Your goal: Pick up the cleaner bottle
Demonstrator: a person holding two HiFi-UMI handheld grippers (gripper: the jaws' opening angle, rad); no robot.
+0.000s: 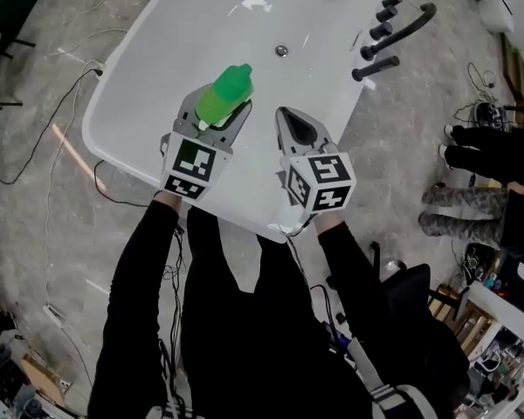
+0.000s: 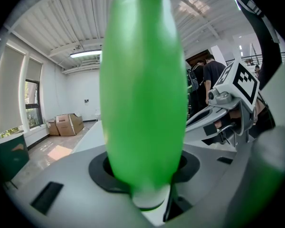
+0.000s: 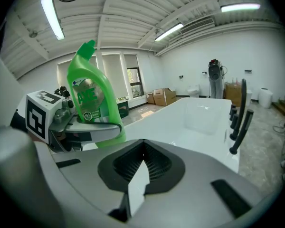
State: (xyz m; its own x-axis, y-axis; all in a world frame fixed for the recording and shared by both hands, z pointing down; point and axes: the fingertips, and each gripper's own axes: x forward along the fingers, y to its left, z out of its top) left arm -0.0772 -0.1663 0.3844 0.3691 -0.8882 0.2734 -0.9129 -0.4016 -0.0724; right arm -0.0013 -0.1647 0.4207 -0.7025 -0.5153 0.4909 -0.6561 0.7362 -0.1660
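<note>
Left gripper (image 1: 217, 112): jaws clamped on bottle (image 1: 227, 90) (green, label faces right gripper view), gripping low on body, cap end up. Bottle over near end of tub (image 1: 157, 33), roughly upright, slight tilt. Right gripper (image 1: 288, 122): jaws together, nothing between them; just beside left gripper, clear of bottle. Black tap (image 1: 400, 26) at tub's far right edge, well apart. Cables (image 1: 44, 138) trail across floor.

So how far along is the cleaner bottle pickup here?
Done: the left gripper is clamped on the green cleaner bottle, which appears lifted above the white bathtub. In hand: just holding it there; the right gripper is shut and empty beside it. Left: nothing obvious, since no set-down spot is shown.
</note>
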